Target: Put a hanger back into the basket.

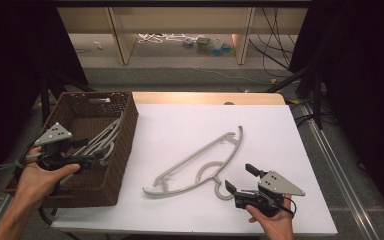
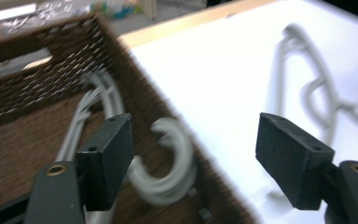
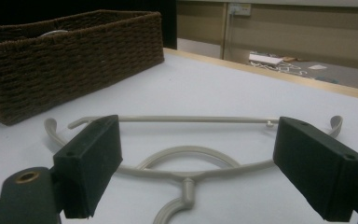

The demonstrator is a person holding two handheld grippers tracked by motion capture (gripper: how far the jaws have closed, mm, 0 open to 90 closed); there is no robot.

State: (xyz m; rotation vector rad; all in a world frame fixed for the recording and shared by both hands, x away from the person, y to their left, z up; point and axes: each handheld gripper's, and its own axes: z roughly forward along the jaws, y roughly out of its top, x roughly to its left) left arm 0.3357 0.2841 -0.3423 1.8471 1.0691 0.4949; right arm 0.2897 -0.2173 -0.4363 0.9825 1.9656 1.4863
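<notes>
Left gripper (image 1: pixel 87 162) wide apart over wicker basket (image 1: pixel 125 150); right gripper (image 1: pixel 240 179) apart beside grey hanger (image 1: pixel 200 162), holding nothing.

1 brown wicker basket (image 1: pixel 125 135); 1 grey hanger (image 1: pixel 200 162) on the white table; hangers in basket (image 1: pixel 104 141), number unclear.

You see a dark brown woven wicker basket (image 1: pixel 121 145), rough and matt. The beige clothes hanger (image 1: pixel 200 162) on the table looks like smooth, slightly glossy plastic. The white tabletop (image 1: pixel 190 125) is matt, edged in pale wood. Your gripper pads (image 3: pixel 91 163) look matt black.
</notes>
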